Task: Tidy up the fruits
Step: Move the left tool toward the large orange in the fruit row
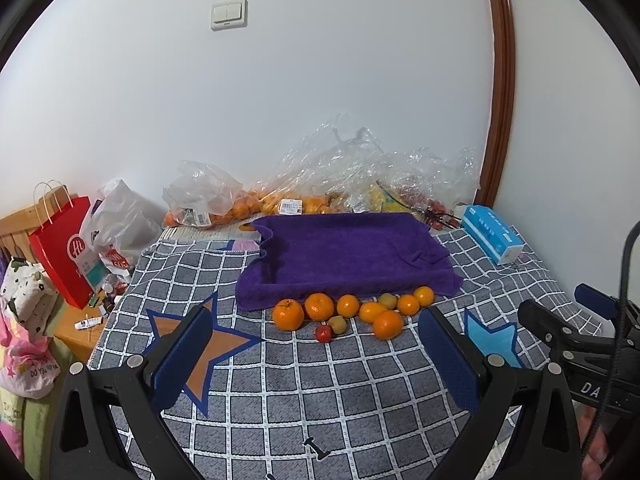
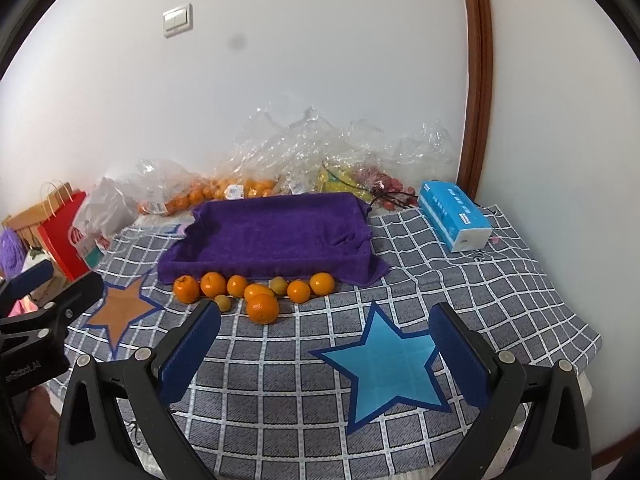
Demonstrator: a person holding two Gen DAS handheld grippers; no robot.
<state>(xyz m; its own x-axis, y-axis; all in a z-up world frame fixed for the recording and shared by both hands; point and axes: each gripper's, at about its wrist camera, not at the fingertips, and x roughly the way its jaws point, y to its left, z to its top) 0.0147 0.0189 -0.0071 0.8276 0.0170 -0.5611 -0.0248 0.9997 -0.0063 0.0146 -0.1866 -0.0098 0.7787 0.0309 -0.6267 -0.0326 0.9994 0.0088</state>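
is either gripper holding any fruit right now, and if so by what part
Nothing is held. The left gripper and right gripper are both open and empty, hovering short of the oranges lined up before the purple towel-lined tray.

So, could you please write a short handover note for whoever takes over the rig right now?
Left gripper: jaws open, holding nothing, above the grey checked cloth.
Right gripper: jaws open, holding nothing, over the blue star patch.
Fruit: seven loose oranges, two small yellow-green fruits and one small red fruit lie along the front edge of the purple towel-lined tray.
Done: nothing visible inside the tray.
Left: apparently, move each loose fruit into the tray. Bagged fruit in clear plastic bags sits behind it by the wall.
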